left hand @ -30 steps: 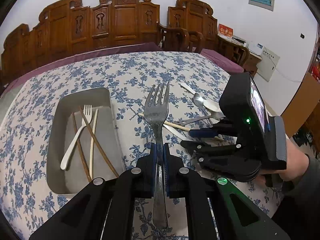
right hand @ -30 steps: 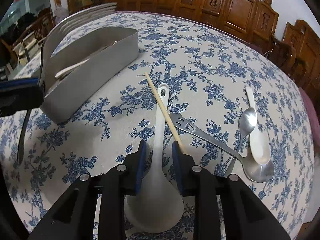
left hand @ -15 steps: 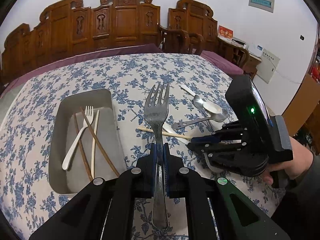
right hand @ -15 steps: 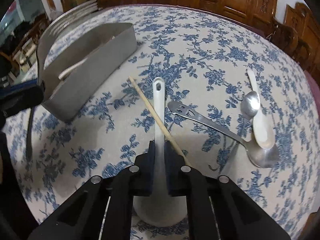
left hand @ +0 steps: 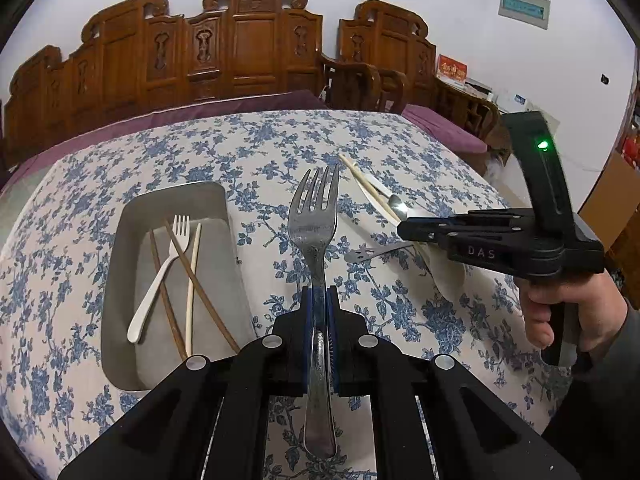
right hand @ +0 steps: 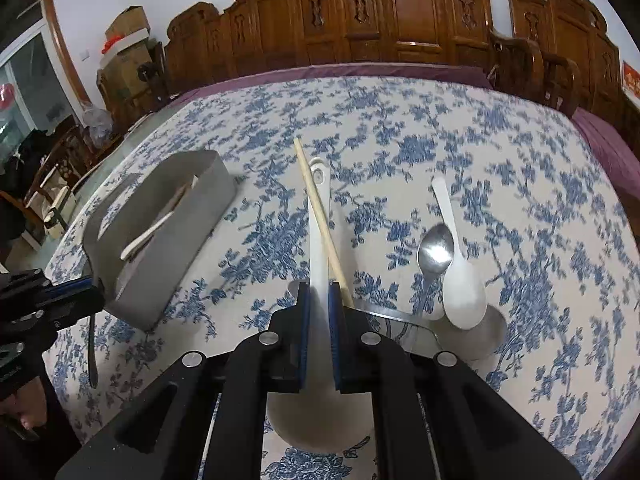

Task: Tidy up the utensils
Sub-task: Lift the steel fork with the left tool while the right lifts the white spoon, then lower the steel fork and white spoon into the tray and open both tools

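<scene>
Currently, the left claw (left hand: pixel 319 312) is clenched on the handle of a steel fork (left hand: pixel 314 216), tines pointing forward and held level above the desk (left hand: pixel 280 148), just right of the grey metal tray (left hand: pixel 120 280). Gripping at mid-handle keeps the fork balanced for lowering lengthwise into the tray. The tray already holds a white plastic fork (left hand: pixel 160 276), two brown chopsticks (left hand: pixel 196 284) and a pale chopstick (left hand: pixel 193 280), all laid along its long axis.

The right claw (right hand: pixel 318 312) is clamped on the handle of a white ladle (right hand: pixel 320 248), its bowl under the claw body. A light wooden chopstick (right hand: pixel 320 220) lies across the ladle handle and appears caught beside the right pad; it may ride along or drop when the ladle is carried.

On the cloth to the right lie a steel teaspoon (right hand: pixel 434 252), a white plastic spoon (right hand: pixel 460 276) and a large steel spoon (right hand: pixel 472 332), touching one another and not yet sorted.
</scene>
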Motion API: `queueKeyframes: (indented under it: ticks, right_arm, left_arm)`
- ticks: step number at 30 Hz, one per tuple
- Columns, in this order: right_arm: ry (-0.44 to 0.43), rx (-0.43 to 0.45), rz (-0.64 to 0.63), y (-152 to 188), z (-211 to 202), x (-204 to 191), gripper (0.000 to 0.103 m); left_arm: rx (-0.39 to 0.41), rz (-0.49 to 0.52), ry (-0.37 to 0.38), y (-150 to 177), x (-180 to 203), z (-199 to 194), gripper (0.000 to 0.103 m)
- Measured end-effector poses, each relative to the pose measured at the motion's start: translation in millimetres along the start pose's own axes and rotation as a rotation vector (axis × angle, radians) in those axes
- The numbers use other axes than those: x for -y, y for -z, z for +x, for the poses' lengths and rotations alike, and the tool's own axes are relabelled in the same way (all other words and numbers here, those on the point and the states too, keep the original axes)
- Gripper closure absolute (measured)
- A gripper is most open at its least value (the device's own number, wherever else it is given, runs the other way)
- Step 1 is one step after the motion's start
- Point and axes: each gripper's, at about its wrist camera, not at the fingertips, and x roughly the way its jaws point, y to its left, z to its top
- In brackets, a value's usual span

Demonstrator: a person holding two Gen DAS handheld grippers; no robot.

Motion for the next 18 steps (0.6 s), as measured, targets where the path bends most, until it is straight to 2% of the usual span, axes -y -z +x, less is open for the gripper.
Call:
queueKeyframes:
  ticks: [6,18]
  right_arm:
    - [-0.011,0.071,0.000,-21.0,-20.8,-5.4,0.092]
    - [-0.032,0.126,-0.040,-47.1,-41.4,-35.0,0.092]
  left_arm:
    - [0.018,-0.009,-0.004,-4.2,-1.1,-5.9,0.097]
    - [0.074,-0.031,-0.016,-20.9,-13.4,-29.6,0.097]
